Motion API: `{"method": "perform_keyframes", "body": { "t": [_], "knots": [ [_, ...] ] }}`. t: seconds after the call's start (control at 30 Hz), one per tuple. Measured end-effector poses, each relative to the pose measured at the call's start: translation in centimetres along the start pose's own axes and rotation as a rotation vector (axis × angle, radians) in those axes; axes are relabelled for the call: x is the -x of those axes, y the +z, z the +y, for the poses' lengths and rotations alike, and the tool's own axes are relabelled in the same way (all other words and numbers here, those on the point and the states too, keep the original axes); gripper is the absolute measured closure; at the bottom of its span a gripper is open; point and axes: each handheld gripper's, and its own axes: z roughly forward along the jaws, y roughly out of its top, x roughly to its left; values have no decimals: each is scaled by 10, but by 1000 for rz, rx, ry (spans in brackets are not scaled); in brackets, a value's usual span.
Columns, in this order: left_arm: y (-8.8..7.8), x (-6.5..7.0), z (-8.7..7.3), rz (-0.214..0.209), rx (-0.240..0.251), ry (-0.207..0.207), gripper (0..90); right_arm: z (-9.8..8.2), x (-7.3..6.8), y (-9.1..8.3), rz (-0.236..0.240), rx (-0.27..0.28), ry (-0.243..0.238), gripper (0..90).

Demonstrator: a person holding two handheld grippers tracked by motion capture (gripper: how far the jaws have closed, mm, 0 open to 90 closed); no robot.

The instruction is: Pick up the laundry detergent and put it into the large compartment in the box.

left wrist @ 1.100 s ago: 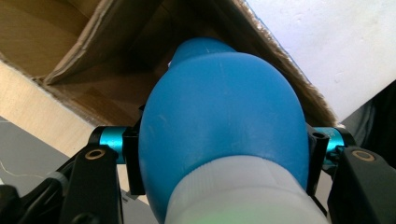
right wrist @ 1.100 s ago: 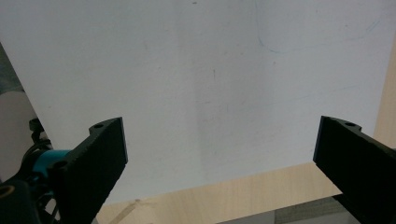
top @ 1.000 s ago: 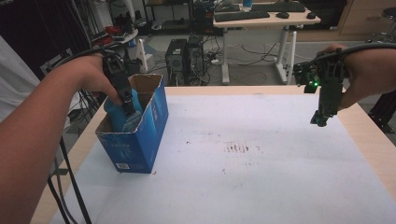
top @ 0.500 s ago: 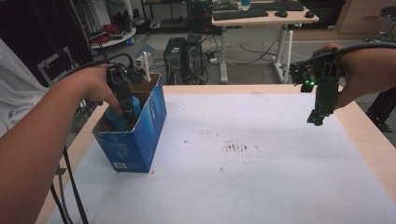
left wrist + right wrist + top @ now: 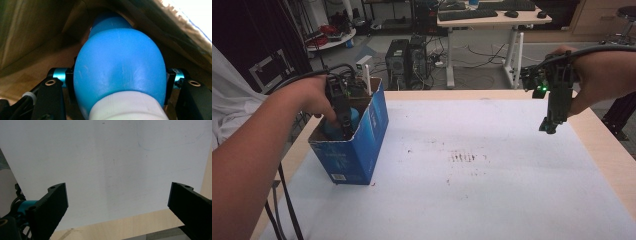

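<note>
Workshop clutter fills the far background, desks and PC towers, but your table (image 5: 492, 200) is just a white sheet with some scuffs and a blue cardboard box (image 5: 357, 150) standing open at the near left. Your left gripper (image 5: 343, 117) is down inside that box, and in the left gripper view its jaws sit clamped on either side of a smooth blue bulb (image 5: 120, 72) with a white collar at the camera end. Looks like a rubbery squeeze-bulb type thing to me, so probably light and a bit squishy, and that glossy rounded surface could slip, so I'd say hold it at the widest part like you have it, not too hard. Your right gripper (image 5: 551, 120) hovers over the far right of the sheet, jaws wide apart, holding nothing.
</note>
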Motion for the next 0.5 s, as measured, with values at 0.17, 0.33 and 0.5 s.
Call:
{"method": "perform_keyframes", "body": {
  "t": [0.17, 0.33, 0.5],
  "knots": [
    [1, 2, 2, 2, 1, 8, 379, 0, 0, 0, 0, 0, 1, 19],
    [1, 2, 5, 3, 5, 13, 378, -1, 0, 0, -2, -3, 6, 19],
    [2, 1, 6, 3, 1, 13, 377, -2, 0, 1, -4, 3, -1, 19]
  ]
}}
